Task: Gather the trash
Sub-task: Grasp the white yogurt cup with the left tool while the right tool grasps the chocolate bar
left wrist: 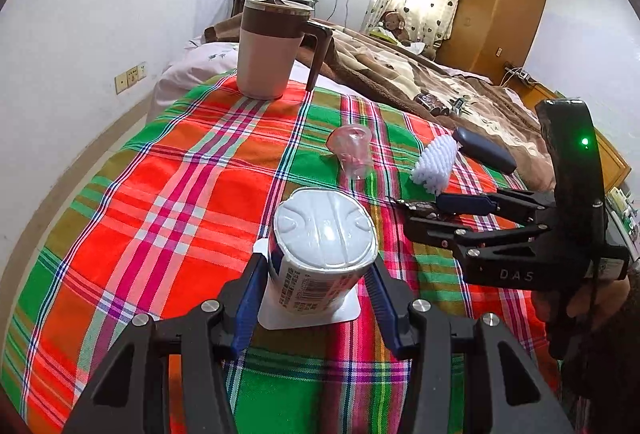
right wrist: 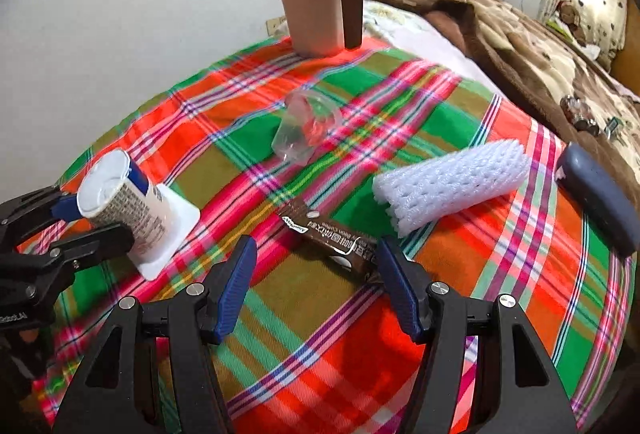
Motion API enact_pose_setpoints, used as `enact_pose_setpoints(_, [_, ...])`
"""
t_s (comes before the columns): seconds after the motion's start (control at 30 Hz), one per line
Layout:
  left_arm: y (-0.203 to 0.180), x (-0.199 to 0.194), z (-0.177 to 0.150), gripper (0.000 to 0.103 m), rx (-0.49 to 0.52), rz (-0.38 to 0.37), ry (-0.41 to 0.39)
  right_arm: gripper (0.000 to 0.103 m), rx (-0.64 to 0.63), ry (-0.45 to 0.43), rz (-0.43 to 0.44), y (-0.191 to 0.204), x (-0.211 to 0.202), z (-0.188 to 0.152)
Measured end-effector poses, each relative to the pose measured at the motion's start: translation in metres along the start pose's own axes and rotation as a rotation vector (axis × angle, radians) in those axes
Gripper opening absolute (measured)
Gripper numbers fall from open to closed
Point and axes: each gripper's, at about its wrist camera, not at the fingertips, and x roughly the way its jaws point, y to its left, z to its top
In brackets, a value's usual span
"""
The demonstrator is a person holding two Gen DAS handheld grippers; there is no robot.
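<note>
A white yogurt cup point(left wrist: 320, 246) stands upside down on the plaid cloth point(left wrist: 168, 194). My left gripper point(left wrist: 316, 263) is shut on it, one blue pad on each side. In the right wrist view the same cup point(right wrist: 120, 202) sits at the left in the left gripper point(right wrist: 96, 218). A brown snack wrapper point(right wrist: 332, 242) lies flat on the cloth. My right gripper point(right wrist: 316, 244) is open, with the wrapper's near end lying between its fingers but untouched. A clear plastic cup point(right wrist: 306, 132) lies on its side farther back, and a white foam net sleeve point(right wrist: 452, 186) to the right.
A pink mug with a brown lid and handle point(left wrist: 272, 50) stands at the cloth's far edge. A dark blue case point(right wrist: 600, 198) lies at the right edge beside the foam sleeve. Beyond is a bed with a brown blanket point(left wrist: 400, 66), and a white wall on the left.
</note>
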Motion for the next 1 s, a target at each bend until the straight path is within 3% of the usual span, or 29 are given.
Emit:
enact_pose_setpoints(0.17, [0.001,0.001,-0.001,0.051,-0.013,-0.007,-0.002,0.064,-0.040,0.003,-0.137,0.002,0.004,0.000])
enact_pose_setpoints(0.47, [0.002,0.003,-0.001,0.052,-0.019,-0.007,0.003,0.063,-0.020,-0.015,-0.166,-0.005,0.003,0.000])
enact_pose_setpoints(0.53, [0.003,0.004,-0.001,0.052,-0.022,-0.011,0.004,0.054,-0.016,-0.027,-0.188,-0.005,0.002,-0.002])
enact_pose_setpoints(0.67, [0.003,0.005,-0.001,0.052,-0.023,-0.012,0.004,0.049,-0.009,-0.035,-0.186,-0.006,0.003,-0.002])
enact_pose_setpoints(0.83, [0.003,0.005,-0.002,0.051,-0.021,-0.012,0.002,0.029,-0.015,-0.055,-0.211,-0.002,-0.001,-0.003])
enact_pose_setpoints(1.0, [0.003,0.005,-0.002,0.051,-0.020,-0.014,0.000,0.019,-0.014,-0.080,-0.226,0.003,-0.007,-0.006])
